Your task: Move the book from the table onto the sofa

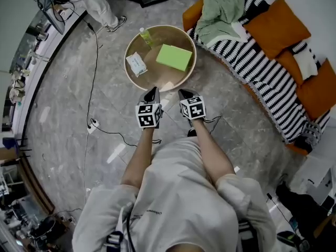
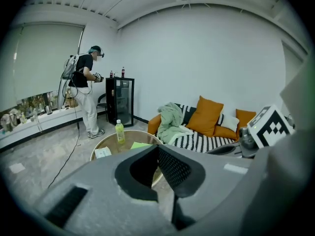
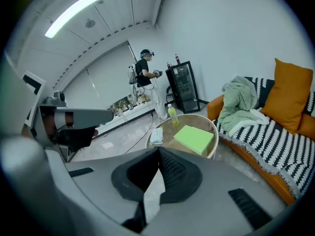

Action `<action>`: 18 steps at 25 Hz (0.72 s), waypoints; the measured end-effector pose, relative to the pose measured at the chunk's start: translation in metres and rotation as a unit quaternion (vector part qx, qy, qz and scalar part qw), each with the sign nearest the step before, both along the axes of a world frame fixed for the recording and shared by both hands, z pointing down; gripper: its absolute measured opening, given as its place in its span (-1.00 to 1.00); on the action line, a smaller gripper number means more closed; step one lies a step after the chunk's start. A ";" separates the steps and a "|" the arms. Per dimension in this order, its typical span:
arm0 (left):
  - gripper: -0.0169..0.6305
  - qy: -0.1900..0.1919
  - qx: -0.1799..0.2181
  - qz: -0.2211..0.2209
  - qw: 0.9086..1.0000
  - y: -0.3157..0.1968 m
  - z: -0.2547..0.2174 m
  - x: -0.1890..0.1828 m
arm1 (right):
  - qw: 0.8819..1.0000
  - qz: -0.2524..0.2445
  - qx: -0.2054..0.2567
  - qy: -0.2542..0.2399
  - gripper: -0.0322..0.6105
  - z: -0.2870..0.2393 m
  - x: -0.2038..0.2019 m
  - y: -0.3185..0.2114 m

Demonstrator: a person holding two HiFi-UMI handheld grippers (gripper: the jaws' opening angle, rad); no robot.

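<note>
Book (image 1: 174,56): one flat, lime-green rectangle with a smooth cover. It lies on the right half of the worktop (image 1: 157,73) and is not on the sofa (image 1: 191,16). The worktop is round and low, with a pale wooden top and a raised rim.

We count three things on it:
- the book
- one clear plastic bottle (image 1: 145,35) of yellow-green drink, upright at the far edge
- one white, soft-looking packet (image 1: 136,63), lying flat at the left, apart from the book

We hold two hand-held grippers side by side just short of the worktop's near rim, each carrying one cube with black-and-white square markers. The left hand-held gripper (image 1: 153,91) has its dark, ribbed pads pressed together with nothing between them. The right hand-held gripper (image 1: 184,93) is closed the same way and is also empty.

The sofa stands to the right of the worktop. It is orange and draped in one black-and-white striped throw (image 1: 262,72). On it we see:
- one crumpled pale-green blanket (image 1: 223,9)
- two plump orange cushions (image 1: 275,28)
- one small white pillow (image 1: 306,62)

The floor (image 1: 68,104) is glossy grey stone with a marbled pattern, and one black cable (image 1: 94,62) trails across it. The walls are plain white. At the far side of the room another person (image 2: 86,92) stands beside a black glass-fronted cabinet (image 2: 120,101).
</note>
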State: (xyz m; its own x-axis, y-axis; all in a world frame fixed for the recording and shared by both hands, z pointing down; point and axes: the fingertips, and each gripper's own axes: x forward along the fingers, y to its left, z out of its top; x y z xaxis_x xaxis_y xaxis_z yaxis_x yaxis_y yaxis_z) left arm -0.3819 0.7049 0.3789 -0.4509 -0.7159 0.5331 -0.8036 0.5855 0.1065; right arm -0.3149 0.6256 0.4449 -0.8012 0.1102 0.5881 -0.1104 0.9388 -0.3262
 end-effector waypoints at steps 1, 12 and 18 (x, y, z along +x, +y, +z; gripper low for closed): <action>-0.92 -0.001 0.000 -0.004 1.000 -0.005 -0.001 -0.001 | 1.000 -0.003 0.002 0.000 -0.88 0.000 -0.001 -0.005; -0.92 -0.019 -0.009 -0.047 0.999 -0.034 -0.002 0.002 | 0.998 0.033 -0.061 -0.008 -0.88 0.016 0.051 -0.045; -0.92 -0.017 0.004 -0.057 0.998 -0.053 0.002 0.000 | 0.998 0.049 -0.036 -0.007 -0.88 0.013 0.070 -0.068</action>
